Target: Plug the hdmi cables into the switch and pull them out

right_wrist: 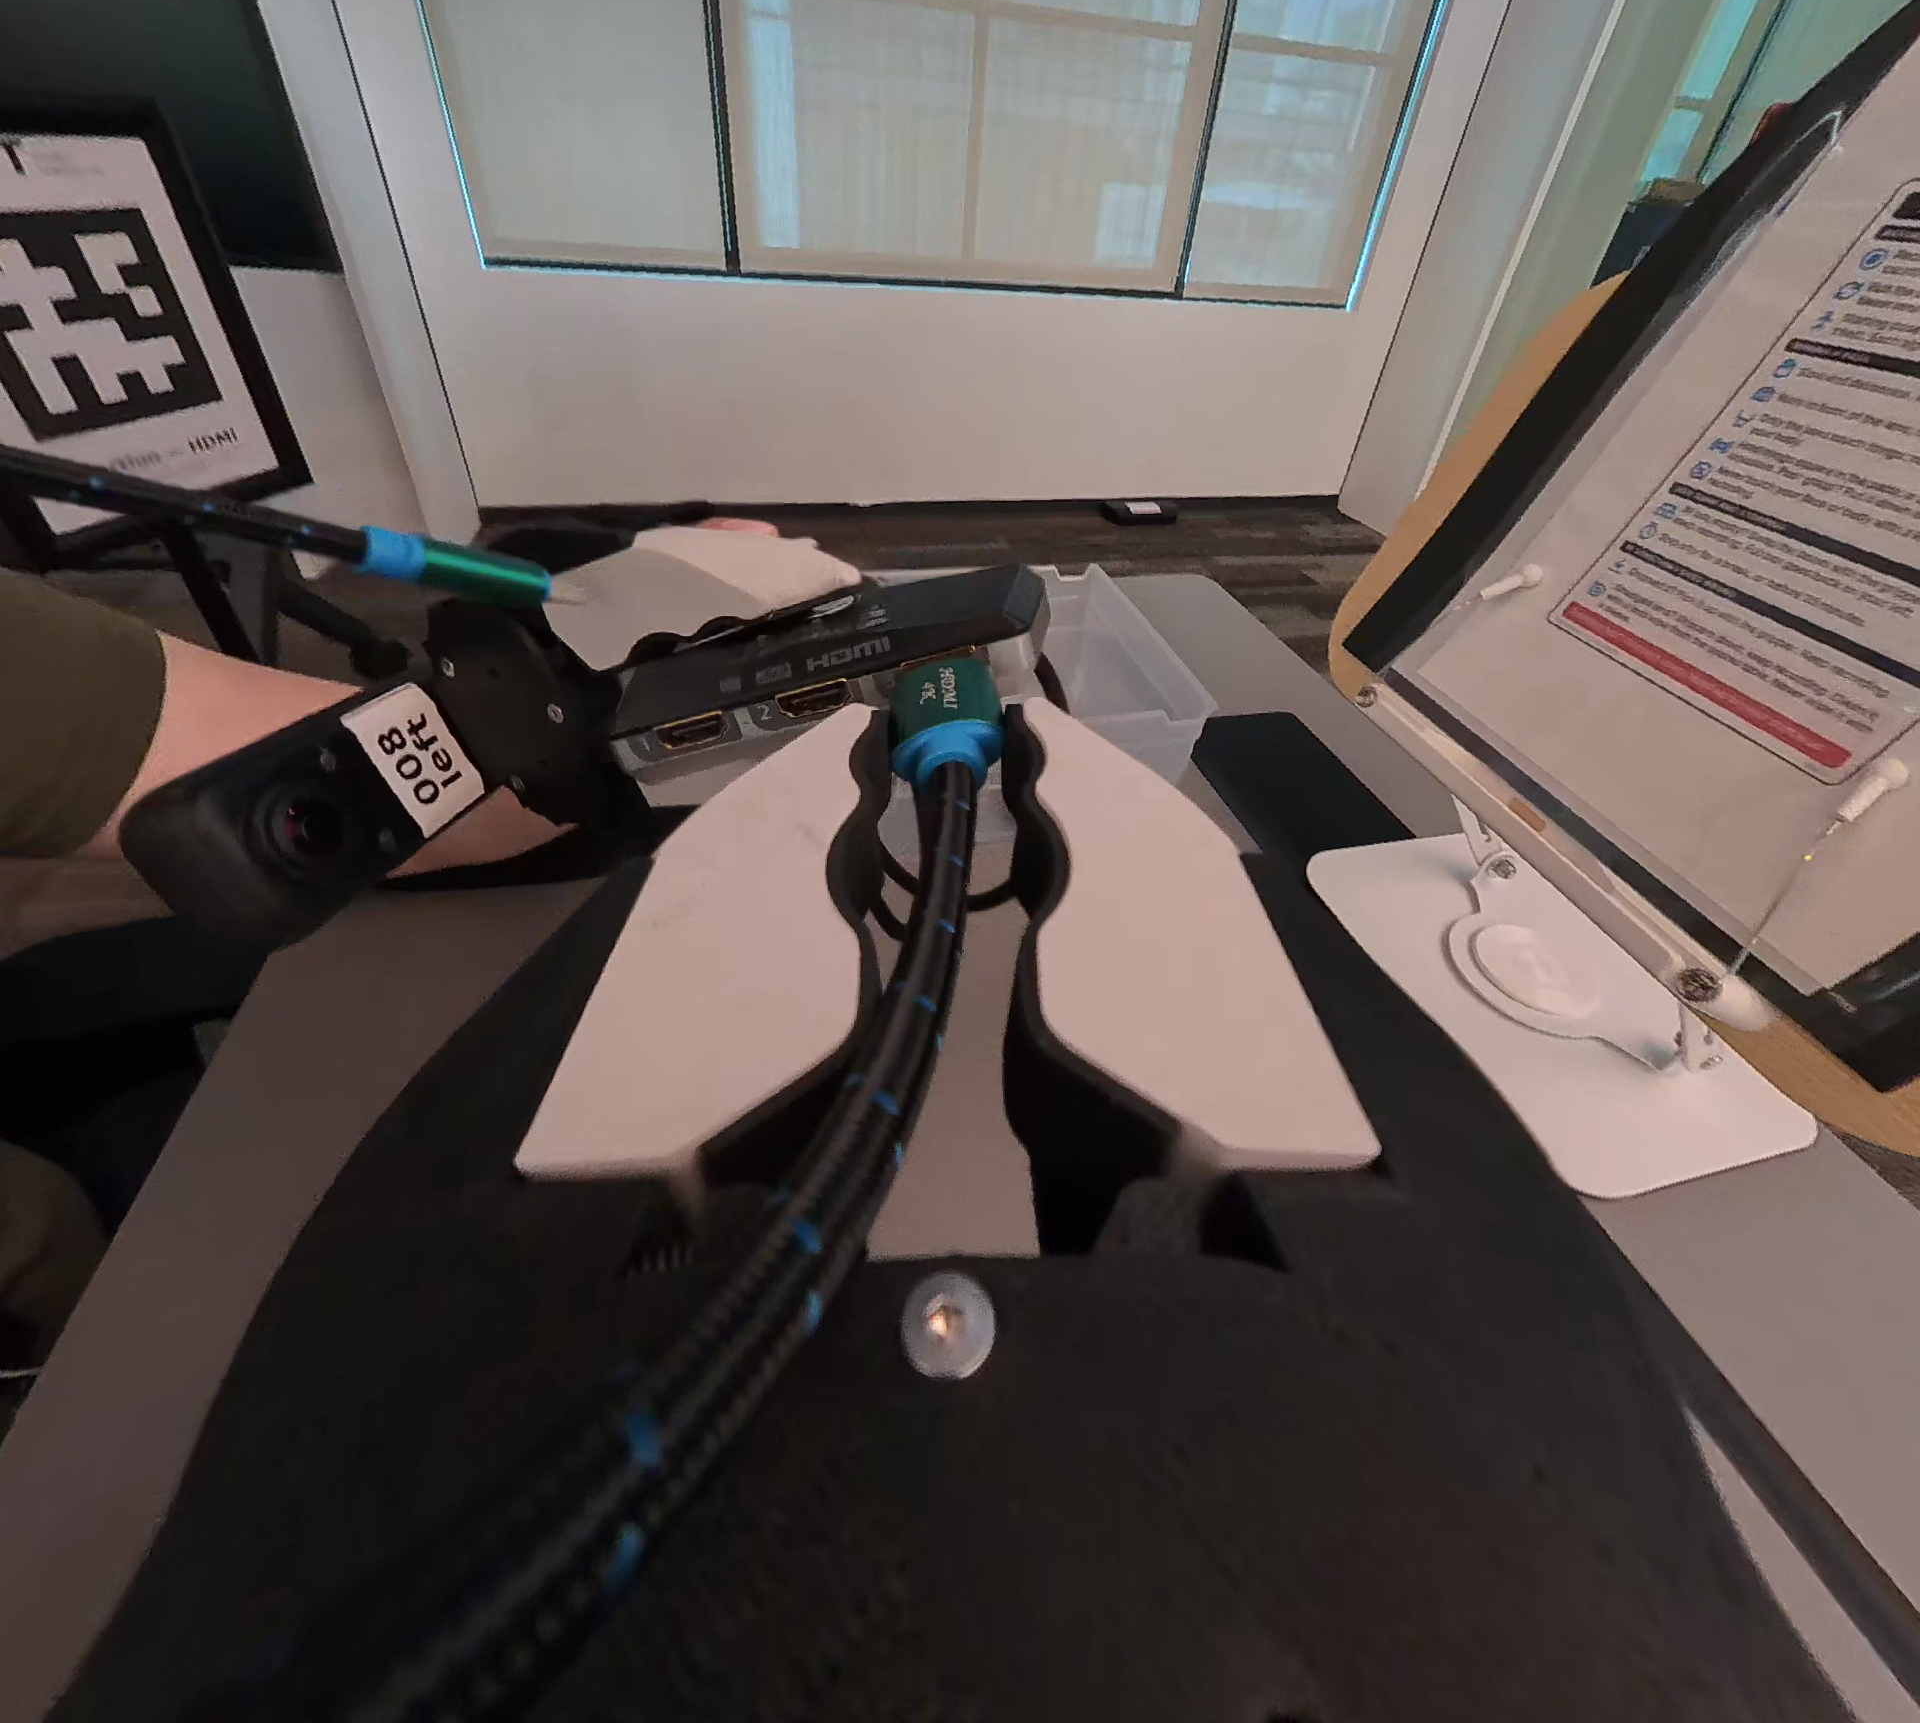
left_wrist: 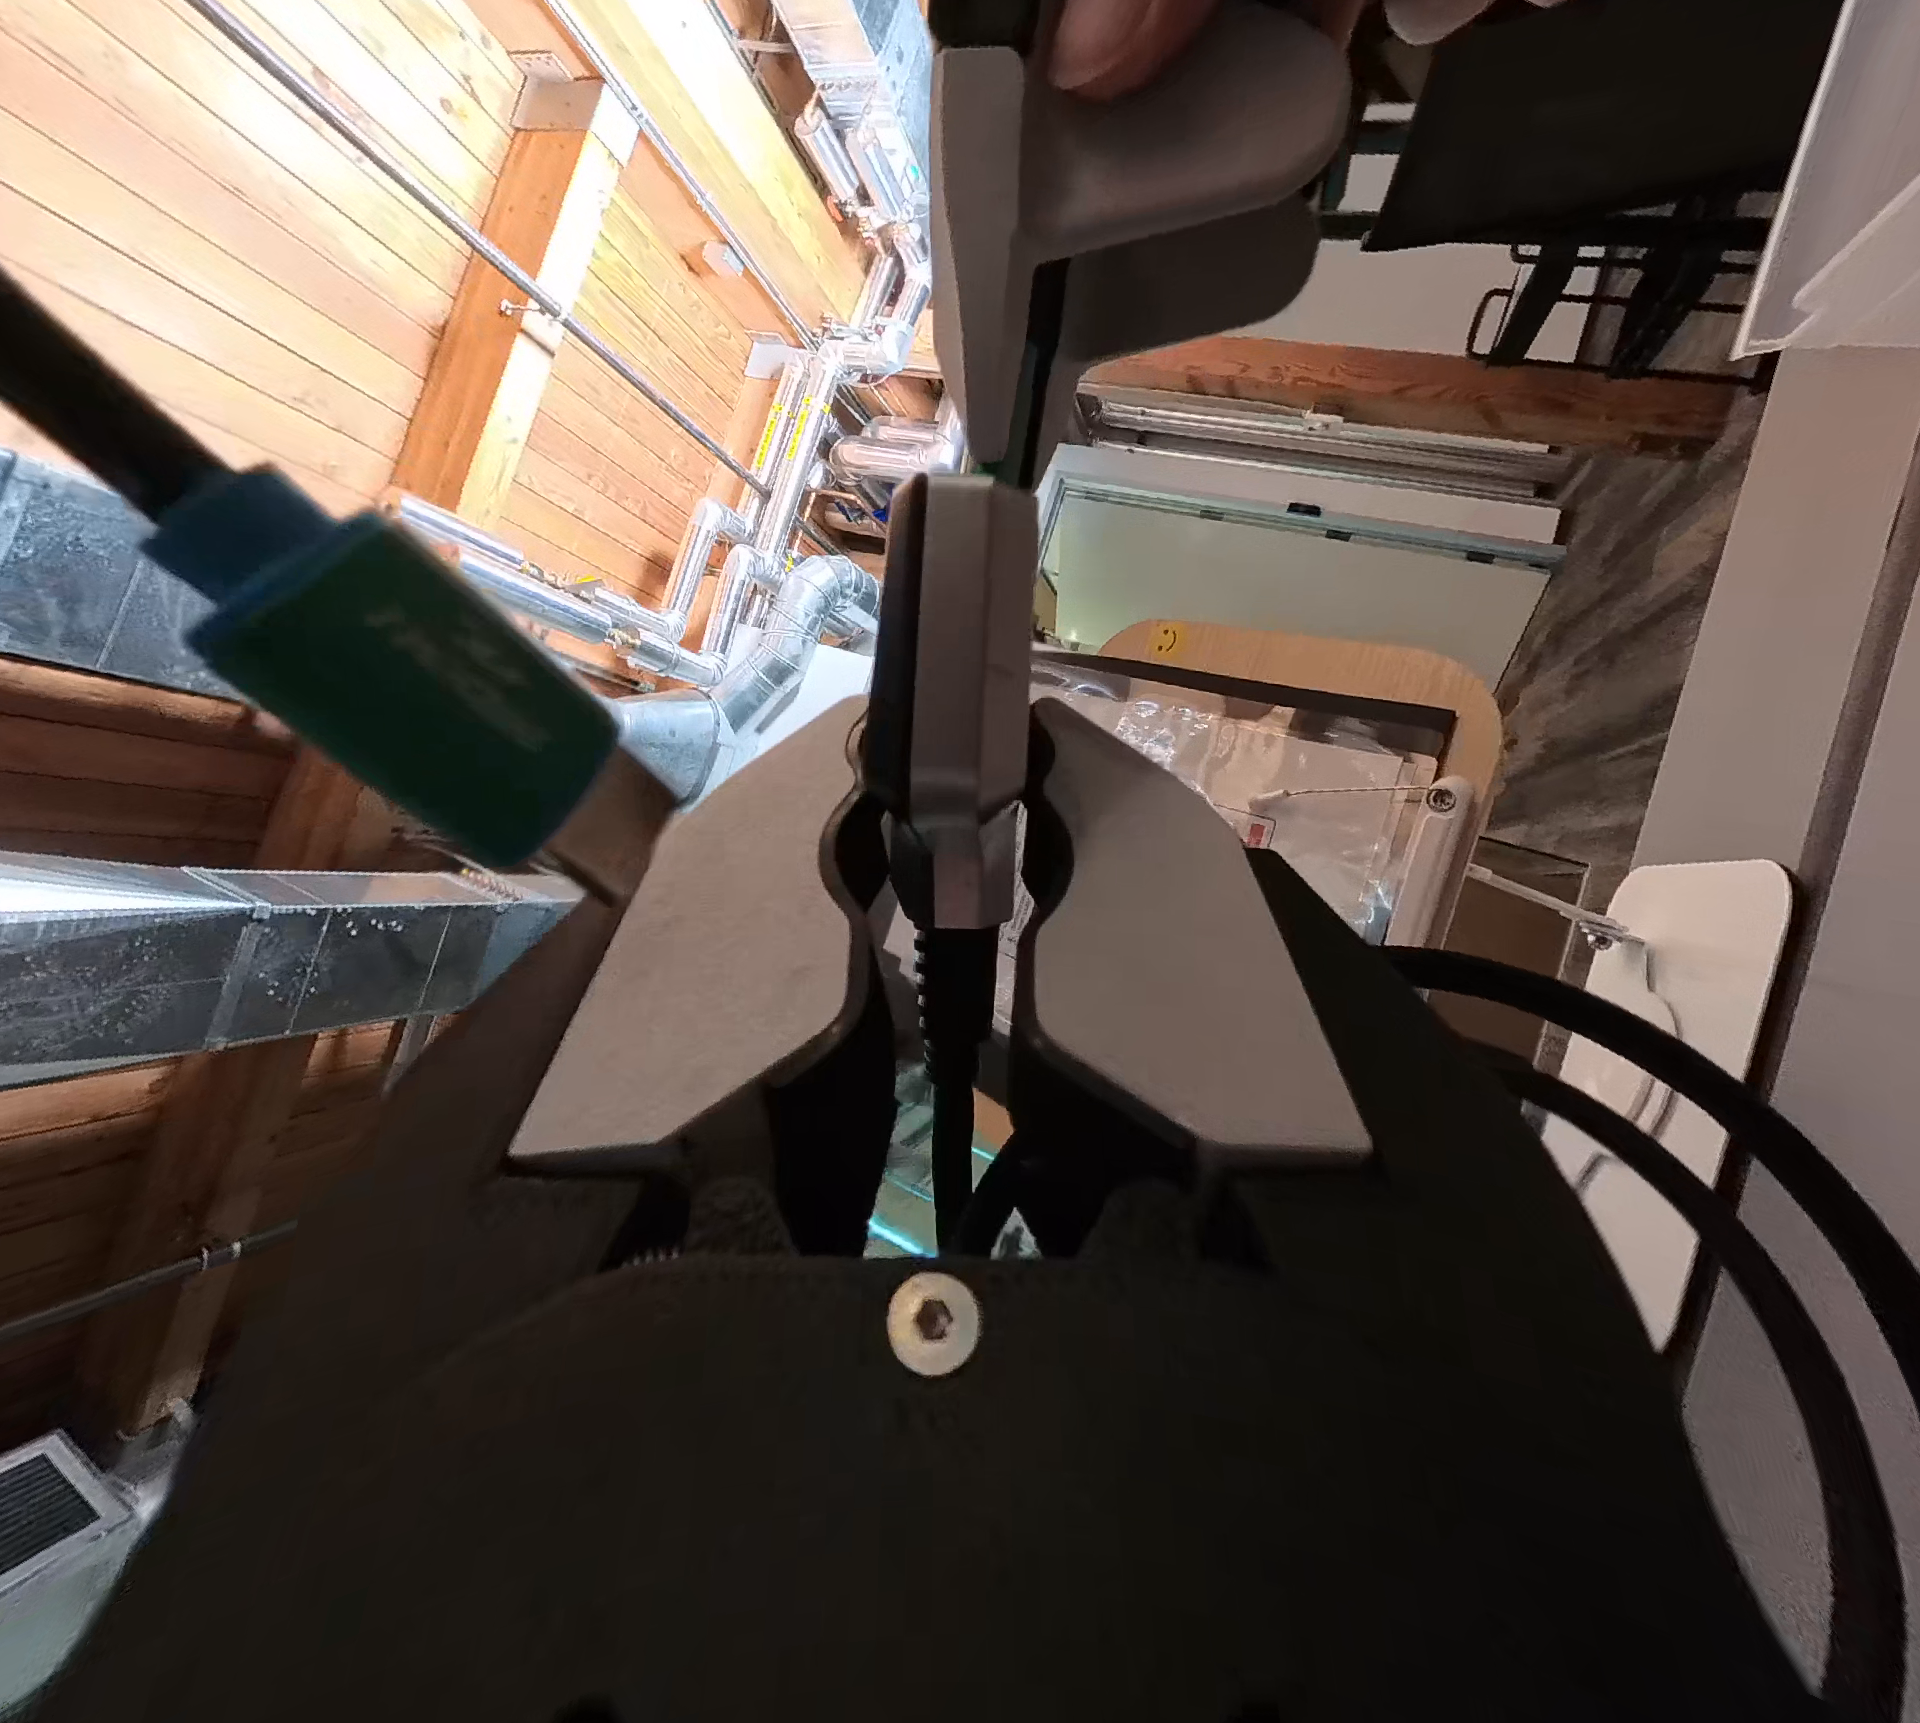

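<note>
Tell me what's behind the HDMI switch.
Behind the HDMI switch sits a clear plastic bin, partly covered by it. The bin's contents cannot be seen.

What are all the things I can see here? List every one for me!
black box-shaped HDMI switch: one, black, held up above the grey table
green-and-blue HDMI plug: one, at the switch's right-hand port, on a black braided cable
second green-and-blue HDMI plug: one, loose, left of the switch
clear plastic bin: one, behind the switch
framed instruction sheet on a white stand: one, right
black-and-white marker board: one, far left
left gripper: fingers clamping the switch
right gripper: fingers around the plug
</note>
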The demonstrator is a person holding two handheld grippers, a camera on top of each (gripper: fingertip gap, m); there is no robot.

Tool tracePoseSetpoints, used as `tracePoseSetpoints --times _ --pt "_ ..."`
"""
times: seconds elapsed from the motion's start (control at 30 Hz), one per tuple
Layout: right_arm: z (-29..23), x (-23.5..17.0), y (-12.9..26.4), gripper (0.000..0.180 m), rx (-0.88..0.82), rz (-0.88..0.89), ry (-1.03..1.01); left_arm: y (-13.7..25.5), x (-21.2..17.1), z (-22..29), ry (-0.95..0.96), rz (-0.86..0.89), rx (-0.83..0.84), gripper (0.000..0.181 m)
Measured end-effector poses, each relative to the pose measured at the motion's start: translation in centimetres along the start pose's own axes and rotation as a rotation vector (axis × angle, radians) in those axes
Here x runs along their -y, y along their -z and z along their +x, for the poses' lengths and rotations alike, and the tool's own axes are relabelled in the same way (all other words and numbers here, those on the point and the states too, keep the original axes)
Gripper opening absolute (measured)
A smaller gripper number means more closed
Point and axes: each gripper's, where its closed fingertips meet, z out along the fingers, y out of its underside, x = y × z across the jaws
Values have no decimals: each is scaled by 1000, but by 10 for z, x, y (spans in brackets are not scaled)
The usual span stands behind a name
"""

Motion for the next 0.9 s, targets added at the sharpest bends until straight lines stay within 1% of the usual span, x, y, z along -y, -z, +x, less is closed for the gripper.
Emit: tracePoseSetpoints --times 0.07,0.13,0.3,0.4,0.47,0.63,0.73,0.9 --pt "-2 -3 2 22 3 -26 27 1 3 2 0 22 -18 21" --pt "-5 -2 4 22 22 -14 56 3 7 1 3 43 -22 21" --pt "-7 -1 1 22 70 11 -37 6 8 -2 57 60 -52 21" --pt "-9 0 0 22 81 23 -58 8 9 -3 78 71 -54 21" --pt "-10 -2 0 22 78 4 -52 9 10 -2 91 82 -67 21" --pt "-15 -4 3 22 44 -60 39 12 16 -1 71 118 -82 21" --pt "-18 -2 -1 22 17 -71 32 13 17 -3 67 120 -69 21" --pt "-19 1 0 22 41 -49 -9 14 19 -5 72 118 -68 20"
